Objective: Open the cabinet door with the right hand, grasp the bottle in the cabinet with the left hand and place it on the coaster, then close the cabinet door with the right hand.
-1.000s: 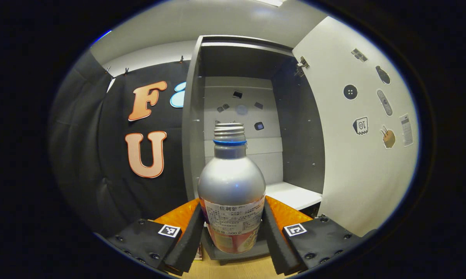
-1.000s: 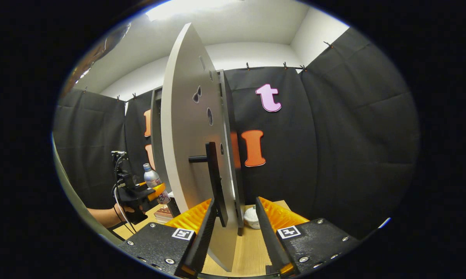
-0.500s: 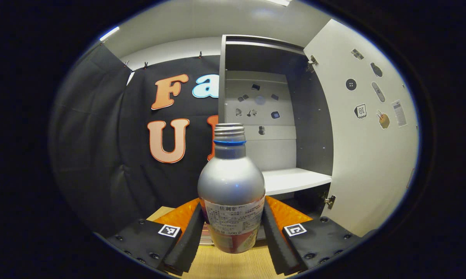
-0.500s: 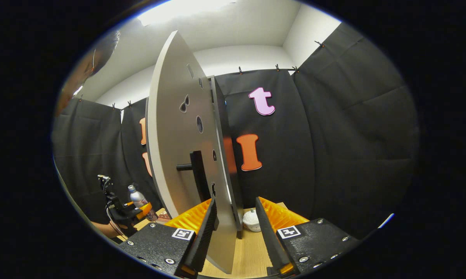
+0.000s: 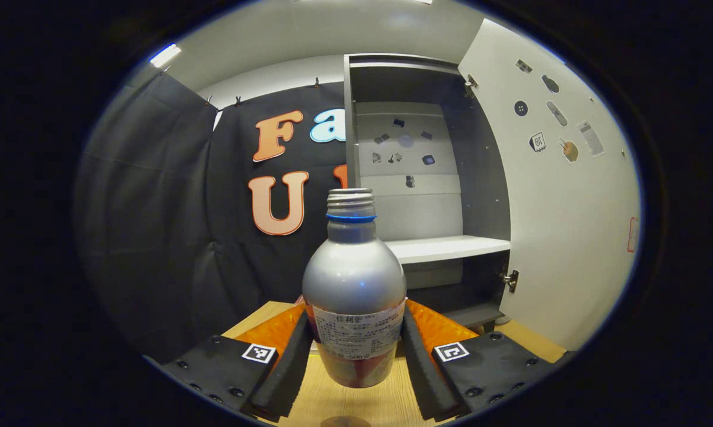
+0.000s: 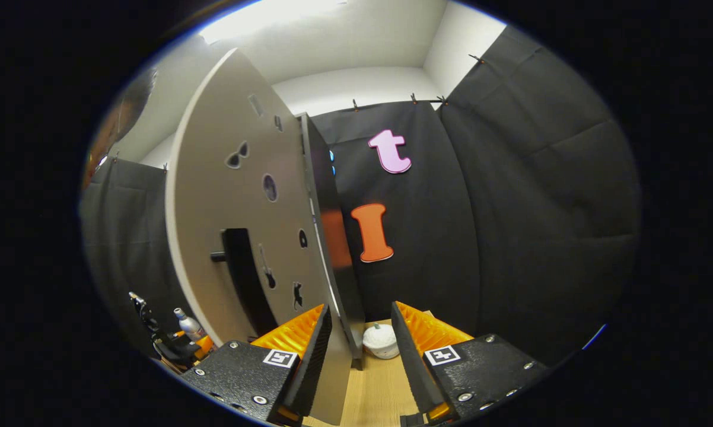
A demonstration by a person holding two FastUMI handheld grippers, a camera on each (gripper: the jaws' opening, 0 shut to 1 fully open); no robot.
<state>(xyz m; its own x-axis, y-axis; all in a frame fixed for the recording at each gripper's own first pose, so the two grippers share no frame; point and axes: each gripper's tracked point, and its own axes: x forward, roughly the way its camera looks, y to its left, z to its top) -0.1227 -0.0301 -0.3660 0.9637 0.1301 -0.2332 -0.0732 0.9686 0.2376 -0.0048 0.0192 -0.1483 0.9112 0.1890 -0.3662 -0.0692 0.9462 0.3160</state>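
Observation:
A silver bottle [image 5: 353, 279] with a blue neck ring and paper label stands upright between my left gripper's fingers; the left gripper [image 5: 355, 323] is shut on it, above the wooden table [image 5: 392, 403]. A dark round rim [image 5: 344, 422] shows just below the bottle at the bottom edge; I cannot tell if it is the coaster. The cabinet [image 5: 362, 148] stands open behind, its white shelf [image 5: 451, 246] bare. My right gripper [image 6: 359, 362] is open by the lower edge of the open door [image 6: 232, 207], right of the dark handle [image 6: 241, 279]. Far left, the bottle [image 6: 187, 323] shows small.
The open door [image 5: 570, 207] with small stickers stands to the right of the cabinet. A white round object [image 6: 381, 341] sits on the table [image 6: 374, 391] behind the door, ahead of the right gripper. Black cloth walls surround the booth.
The left gripper has drawn back from the cabinet with the bottle and come down toward the table. The door handle has shifted left, away from the right gripper's fingers.

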